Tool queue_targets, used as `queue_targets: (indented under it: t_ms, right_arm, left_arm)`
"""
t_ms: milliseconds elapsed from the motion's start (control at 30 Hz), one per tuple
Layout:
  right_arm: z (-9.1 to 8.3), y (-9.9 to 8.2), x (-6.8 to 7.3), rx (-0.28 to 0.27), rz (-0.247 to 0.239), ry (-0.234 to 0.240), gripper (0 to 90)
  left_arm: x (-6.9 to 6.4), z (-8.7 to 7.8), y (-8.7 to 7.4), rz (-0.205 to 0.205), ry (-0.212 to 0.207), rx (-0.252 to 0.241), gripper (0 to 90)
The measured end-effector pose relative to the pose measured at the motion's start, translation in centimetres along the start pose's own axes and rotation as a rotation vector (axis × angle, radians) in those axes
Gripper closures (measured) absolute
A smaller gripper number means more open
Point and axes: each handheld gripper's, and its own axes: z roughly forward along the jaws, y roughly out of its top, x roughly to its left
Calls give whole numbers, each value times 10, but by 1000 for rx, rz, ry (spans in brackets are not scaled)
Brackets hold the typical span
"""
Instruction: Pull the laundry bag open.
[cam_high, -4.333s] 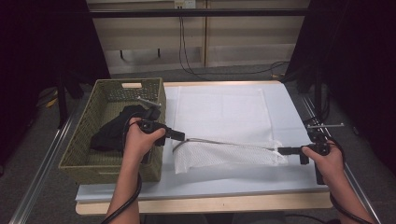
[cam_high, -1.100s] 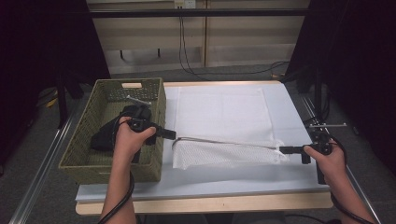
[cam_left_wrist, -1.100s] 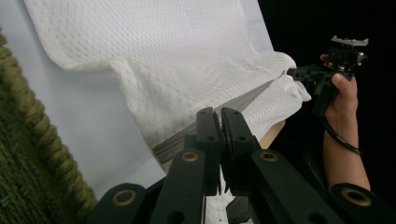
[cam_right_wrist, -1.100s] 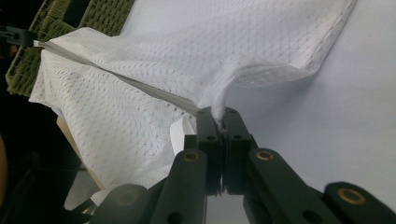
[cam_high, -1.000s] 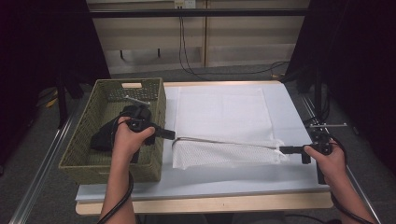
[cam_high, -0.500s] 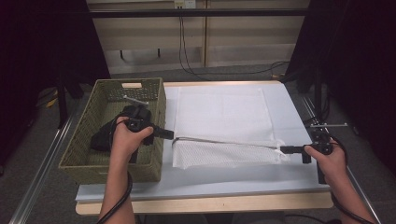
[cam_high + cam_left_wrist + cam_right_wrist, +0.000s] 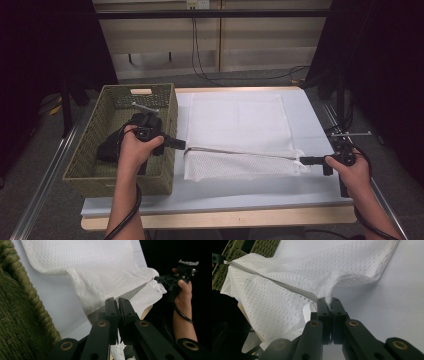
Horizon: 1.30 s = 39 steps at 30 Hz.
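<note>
Mid-fold: left gripper (image 7: 181,145) and right gripper (image 7: 306,160) both clamped on the white mesh cloth (image 7: 240,125), near edge lifted taut. Next up, probably carrying it far side, evenly.

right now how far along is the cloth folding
Partly done. The white mesh cloth is out of the basket, and its far part lies flat on the table. In hand: left gripper and right gripper each pinch a near corner, edge stretched taut and lifted. Left: carrying that edge over and laying it down.
</note>
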Motion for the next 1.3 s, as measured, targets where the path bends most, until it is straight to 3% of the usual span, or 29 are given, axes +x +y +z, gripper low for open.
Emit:
queue_targets:
  t_ms: [33, 100, 200, 467, 667, 700, 767, 833, 1300]
  right_arm:
    - [0, 0, 0, -2, 0, -3, 893]
    - [0, 0, 0, 1, -1, -19, 894]
    - [-2, 0, -2, -10, 3, -16, 894]
    - [-1, 0, -1, -6, -11, -31, 894]
    - [-1, 0, 0, -5, -13, -49, 894]
    - [-1, 0, 0, -7, -9, -43, 894]
    - [-2, 0, 0, -13, -12, -75, 894]
    - [-4, 0, -3, -18, 1, -49, 894]
    - [-3, 1, 0, -7, -3, -58, 894]
  left_arm:
    - [0, 0, 0, 1, -6, -6, 868]
    - [0, -1, 0, 2, 25, -4, 868]
    - [0, -3, -1, -1, 6, -12, 868]
    - [-1, -3, 0, 1, 32, -7, 868]
    - [-3, -2, -1, -2, 27, -14, 868]
    - [-4, -2, -1, -8, 53, -8, 869]
    - [-2, -6, -1, -4, 46, -26, 868]
    - [-2, -8, -2, 6, 35, -17, 868]
    - [-1, -10, -2, -1, 40, -13, 868]
